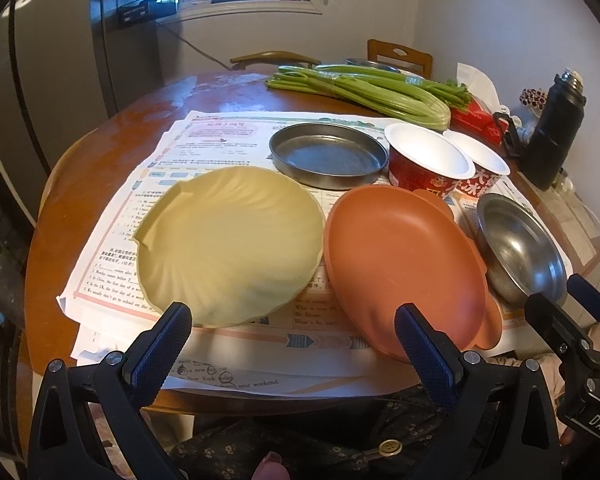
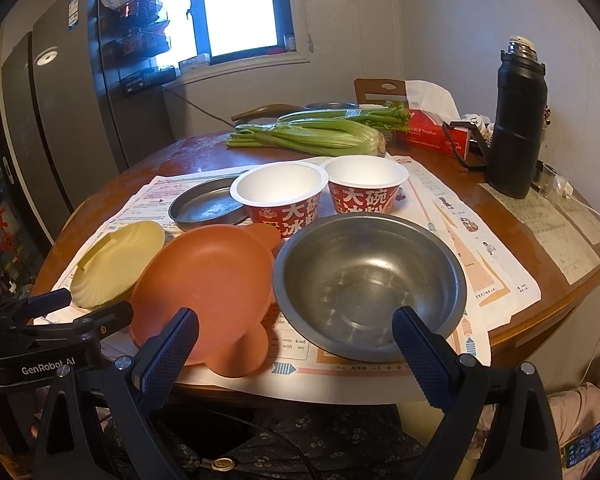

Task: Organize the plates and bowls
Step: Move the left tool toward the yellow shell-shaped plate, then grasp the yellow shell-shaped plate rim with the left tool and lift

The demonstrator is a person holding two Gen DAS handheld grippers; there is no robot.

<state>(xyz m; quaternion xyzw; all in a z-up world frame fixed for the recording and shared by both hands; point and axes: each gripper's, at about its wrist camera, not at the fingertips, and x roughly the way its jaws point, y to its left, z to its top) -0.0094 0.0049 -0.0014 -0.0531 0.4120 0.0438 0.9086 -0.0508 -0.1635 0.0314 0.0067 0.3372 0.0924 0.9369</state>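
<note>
A pale yellow shell-shaped plate [image 1: 230, 244] [image 2: 116, 262] lies front left on paper sheets. An orange plate with ear-like tabs [image 1: 404, 266] [image 2: 208, 284] lies to its right. A steel bowl [image 1: 520, 248] [image 2: 370, 280] sits right of that. Behind stand a flat steel pan [image 1: 328, 156] [image 2: 208, 204] and two red paper bowls [image 1: 430, 162] [image 2: 280, 196], side by side. My left gripper [image 1: 294, 344] is open and empty, near the front edges of the yellow and orange plates. My right gripper [image 2: 296, 346] is open and empty, before the steel bowl.
Celery [image 1: 364, 88] [image 2: 312, 132] lies at the back of the round wooden table [image 1: 100, 184]. A red tissue box [image 2: 436, 136] and a black thermos [image 2: 518, 120] stand back right. Chairs and a fridge [image 2: 52, 128] are behind.
</note>
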